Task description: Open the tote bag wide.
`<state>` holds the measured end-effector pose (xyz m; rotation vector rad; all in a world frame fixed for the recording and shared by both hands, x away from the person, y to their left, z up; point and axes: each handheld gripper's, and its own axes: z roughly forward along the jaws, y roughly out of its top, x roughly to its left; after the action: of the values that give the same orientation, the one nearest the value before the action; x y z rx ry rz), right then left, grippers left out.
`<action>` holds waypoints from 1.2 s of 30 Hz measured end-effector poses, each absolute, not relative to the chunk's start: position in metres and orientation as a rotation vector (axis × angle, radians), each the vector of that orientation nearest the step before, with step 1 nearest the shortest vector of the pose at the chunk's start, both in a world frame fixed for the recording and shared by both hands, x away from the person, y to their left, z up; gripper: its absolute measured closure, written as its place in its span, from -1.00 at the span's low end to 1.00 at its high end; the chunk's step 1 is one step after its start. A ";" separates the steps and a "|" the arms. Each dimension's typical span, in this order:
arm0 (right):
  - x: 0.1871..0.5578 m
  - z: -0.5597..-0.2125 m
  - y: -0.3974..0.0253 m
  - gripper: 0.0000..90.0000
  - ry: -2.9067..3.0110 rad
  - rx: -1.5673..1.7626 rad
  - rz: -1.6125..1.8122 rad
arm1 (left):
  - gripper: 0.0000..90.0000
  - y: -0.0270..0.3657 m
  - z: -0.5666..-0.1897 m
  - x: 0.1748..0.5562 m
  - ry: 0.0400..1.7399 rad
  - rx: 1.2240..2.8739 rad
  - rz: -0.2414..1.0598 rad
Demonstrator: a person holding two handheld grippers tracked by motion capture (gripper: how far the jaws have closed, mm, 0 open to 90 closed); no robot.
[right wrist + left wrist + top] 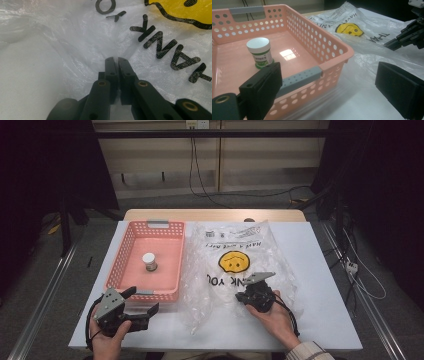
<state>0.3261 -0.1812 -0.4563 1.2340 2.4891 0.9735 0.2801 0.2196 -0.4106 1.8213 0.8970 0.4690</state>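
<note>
The jaws of the right gripper (116, 60) were pressed almost together, pinching a fold of the clear plastic bag (75, 45) between their tips, with the film puckering up toward them. The bag lay flat on the white table (325, 270), to the right of the basket, and carried a yellow smiley face (234, 261) with black lettering: "THANK YOU" beside the face and "HAVE A NICE DAY" above it (upside down in the high view). Smaller print near the bag's far edge was too fine to read. The right gripper (256, 295) rested on the bag's near half, just below the smiley.

The left gripper (132, 312) had its jaws spread wide and held nothing; it sat at the near corner of the pink basket (332, 53), beside the bag's left edge. Inside the basket stood a small white-lidded jar (260, 52) with a green label, its writing illegible.
</note>
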 end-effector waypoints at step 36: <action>0.337 -0.409 -0.192 1.00 2.273 1.173 1.381 | -0.84 0.221 -0.409 0.279 0.892 1.811 0.485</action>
<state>0.3369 -0.1919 -0.4086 1.1728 2.2730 1.3814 0.2789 0.2215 -0.4091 1.8114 0.8923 0.4854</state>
